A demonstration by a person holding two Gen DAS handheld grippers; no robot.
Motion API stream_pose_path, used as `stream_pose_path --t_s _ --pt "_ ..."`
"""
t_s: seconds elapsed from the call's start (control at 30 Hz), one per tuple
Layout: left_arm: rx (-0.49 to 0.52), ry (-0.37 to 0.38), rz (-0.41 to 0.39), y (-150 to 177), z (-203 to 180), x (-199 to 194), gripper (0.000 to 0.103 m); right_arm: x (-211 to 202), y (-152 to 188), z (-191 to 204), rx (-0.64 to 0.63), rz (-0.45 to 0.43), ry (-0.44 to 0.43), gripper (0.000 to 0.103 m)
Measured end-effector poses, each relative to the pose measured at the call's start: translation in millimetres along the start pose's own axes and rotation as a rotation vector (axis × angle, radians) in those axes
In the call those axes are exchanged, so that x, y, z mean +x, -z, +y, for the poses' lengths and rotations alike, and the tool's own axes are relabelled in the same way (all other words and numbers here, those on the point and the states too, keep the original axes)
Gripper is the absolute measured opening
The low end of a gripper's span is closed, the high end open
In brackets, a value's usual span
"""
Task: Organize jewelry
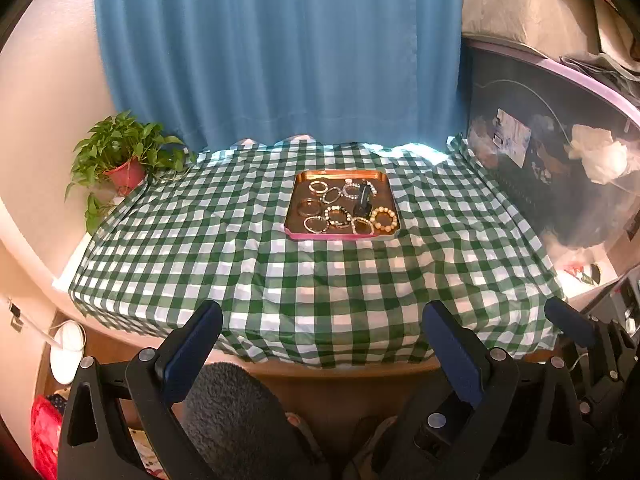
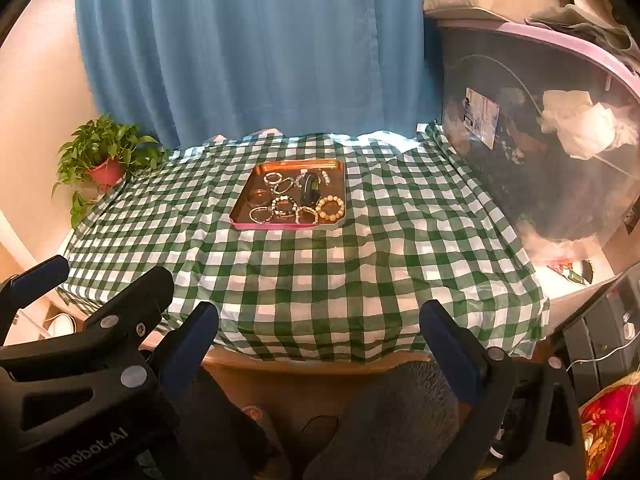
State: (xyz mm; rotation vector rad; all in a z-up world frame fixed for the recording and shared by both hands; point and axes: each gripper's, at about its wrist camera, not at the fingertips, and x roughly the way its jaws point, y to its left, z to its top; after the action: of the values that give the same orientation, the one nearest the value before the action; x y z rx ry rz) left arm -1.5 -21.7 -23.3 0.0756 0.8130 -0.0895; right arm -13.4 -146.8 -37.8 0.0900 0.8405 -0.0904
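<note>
So the left gripper (image 1: 320, 340) is hanging off the near edge of the bench (image 1: 280, 272) with its fingers (image 1: 200, 336) spread wide, nothing between them. Farther back, a tray (image 1: 298, 200) is holding bracelets (image 1: 384, 218), and a potted plant (image 1: 124, 156) is sitting far left.

— What's around my table besides the work?

— A green-checked tablecloth (image 1: 320, 272) covers it, with a blue curtain (image 1: 280, 48) hanging behind. I see a potted plant (image 1: 120, 152) at the far left corner and a clear storage bin (image 2: 552, 140) with a pink rim on the right.
</note>
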Motion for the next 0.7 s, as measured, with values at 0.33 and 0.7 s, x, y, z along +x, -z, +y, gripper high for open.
stream_pose_path --t_s 0.33,0.7 --pt "0.002 0.006 0.001 0.1 0.3 -0.7 0.1 -0.8 0.0 0.1 0.001 0.001 0.001 0.1" --pt "0.0 0.0 -0.002 0.4 -1.5 -1.2 0.1 -1.1 0.8 0.0 -0.001 0.002 -0.001 0.1"
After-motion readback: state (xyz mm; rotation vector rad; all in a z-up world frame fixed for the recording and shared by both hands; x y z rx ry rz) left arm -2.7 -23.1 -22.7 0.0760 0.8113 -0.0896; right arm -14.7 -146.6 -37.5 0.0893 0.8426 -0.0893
